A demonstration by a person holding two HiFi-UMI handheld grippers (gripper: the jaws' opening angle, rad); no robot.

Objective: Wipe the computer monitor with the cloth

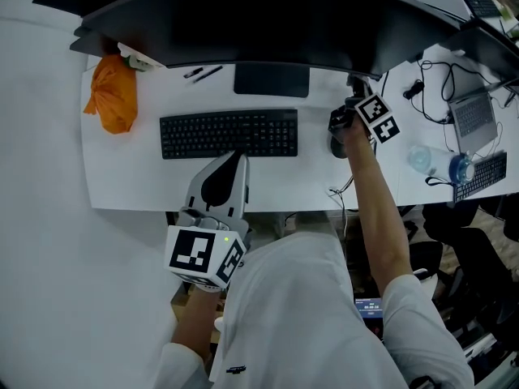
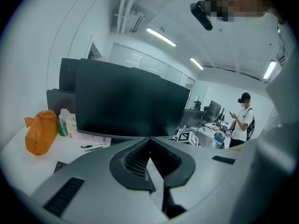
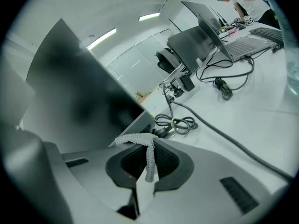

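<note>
Grey cloth (image 3: pixel 148 158) pinched tight in the right gripper (image 3: pixel 150 146), just beside the monitor's (image 3: pixel 70 97) lower edge, perhaps not touching, so lay it flat and sweep evenly, while the left gripper (image 2: pixel 150 143) hangs closed and empty by the counter (image 1: pixel 122 177).

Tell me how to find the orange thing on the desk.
Start at the big dark monitor over the white desk. Look under its left end, left of the black keyboard: the crumpled orange bundle sits there. It is the only orange thing there, beside pale bottles.
</note>
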